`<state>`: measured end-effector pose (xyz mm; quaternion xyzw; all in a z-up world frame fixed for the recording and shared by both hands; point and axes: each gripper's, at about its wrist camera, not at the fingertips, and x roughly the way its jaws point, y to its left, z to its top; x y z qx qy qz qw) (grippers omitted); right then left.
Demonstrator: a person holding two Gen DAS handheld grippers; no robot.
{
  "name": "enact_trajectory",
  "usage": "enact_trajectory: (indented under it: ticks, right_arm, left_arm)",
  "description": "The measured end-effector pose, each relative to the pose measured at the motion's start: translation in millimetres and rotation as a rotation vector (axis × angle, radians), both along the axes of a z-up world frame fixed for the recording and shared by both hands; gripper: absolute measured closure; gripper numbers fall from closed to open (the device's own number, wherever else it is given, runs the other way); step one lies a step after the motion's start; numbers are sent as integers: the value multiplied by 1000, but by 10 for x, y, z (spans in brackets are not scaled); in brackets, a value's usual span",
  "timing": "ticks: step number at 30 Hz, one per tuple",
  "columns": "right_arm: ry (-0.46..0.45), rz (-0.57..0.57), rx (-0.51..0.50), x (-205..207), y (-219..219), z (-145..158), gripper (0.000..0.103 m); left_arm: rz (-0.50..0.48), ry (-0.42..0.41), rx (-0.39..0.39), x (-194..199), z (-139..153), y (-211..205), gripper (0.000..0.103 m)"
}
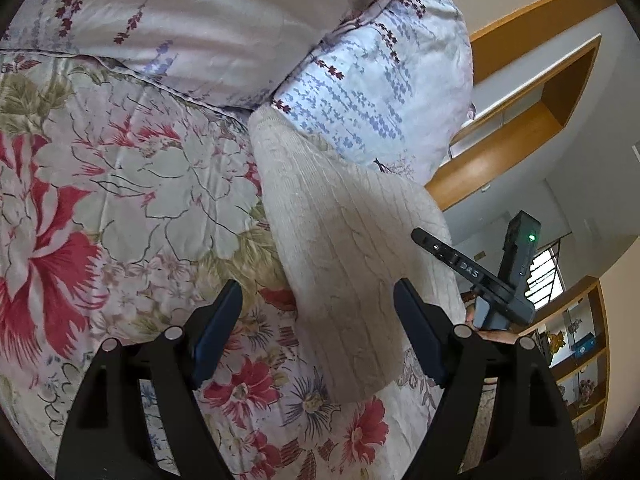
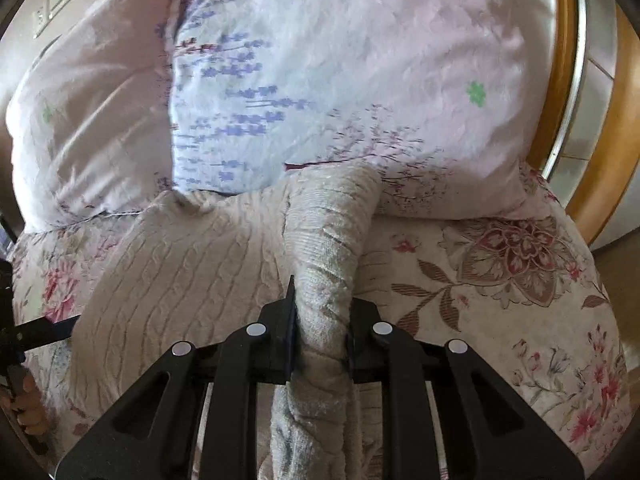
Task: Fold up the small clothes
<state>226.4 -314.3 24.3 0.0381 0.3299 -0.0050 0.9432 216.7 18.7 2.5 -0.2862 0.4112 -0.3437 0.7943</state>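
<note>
The left tool [image 1: 318, 316] is angling downward over a bed covered by a quilted floral bedspread in cream, red and green [image 1: 120, 184]. Its two dark blue pads are standing wide apart, pressing on nothing, with a cream cable-knit sweater [image 1: 340, 240] lying on the bedspread between and beyond them.

The right tool [image 2: 320, 336] is also tilting downward, toward the pillows. Its black jaws are pinched nearly together on a rolled, bunched strip of that same sweater [image 2: 328, 248], most likely a sleeve, and are lifting it off the knit body.

In the right wrist view the gripped strip is running lengthwise away from the tool, its far end reaching the pale lilac pillow with purple flower sprigs [image 2: 360, 80]. The sweater's body is spreading flat to the left of the strip. In the left wrist view the sweater's long axis is running diagonally from the near edge of the bed toward the pillows.

At the lower left edge of the right wrist view, a person's fingers [image 2: 30, 408] are showing.
</note>
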Motion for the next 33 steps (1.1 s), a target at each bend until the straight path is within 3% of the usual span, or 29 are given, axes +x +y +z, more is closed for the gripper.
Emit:
enact_trajectory:
  ticks: [4,6,8,14,19,25,27,30,33]
  right_arm:
    - [69,-40,89,100,-53,-187,80]
    - [60,-62,146,27,-141,-155,64]
    - [46,-65,213,-119,-254,-106,58]
    - [30,-28,394,-607,-518,-164,57]
    - [33,-5,472,-830,-592,-321,59]
    - [43,24,452,-829,-516,-392,72]
    - [47,25,432,-813,-486,-410,85]
    - [2,27,403,-870,-465,-312,91]
    - [-91,41,400,-1036,-471,-102,93]
  left_arm:
    - [-35,0,-3,-7,-9,-41,25]
    - [-50,-1,-7,-9,-12,-58,25]
    - [-64,6,-20,-7,-22,-73,25]
    - [-58,36,-26,-65,23,-142,26]
    - [-33,59,41,-133,4,-249,27]
    - [-30,98,65,-174,-91,-388,41]
    - [-37,110,57,-185,-113,-442,53]
    - [-38,121,65,-202,-119,-479,75]
    - [-35,100,79,-255,-63,-462,84]
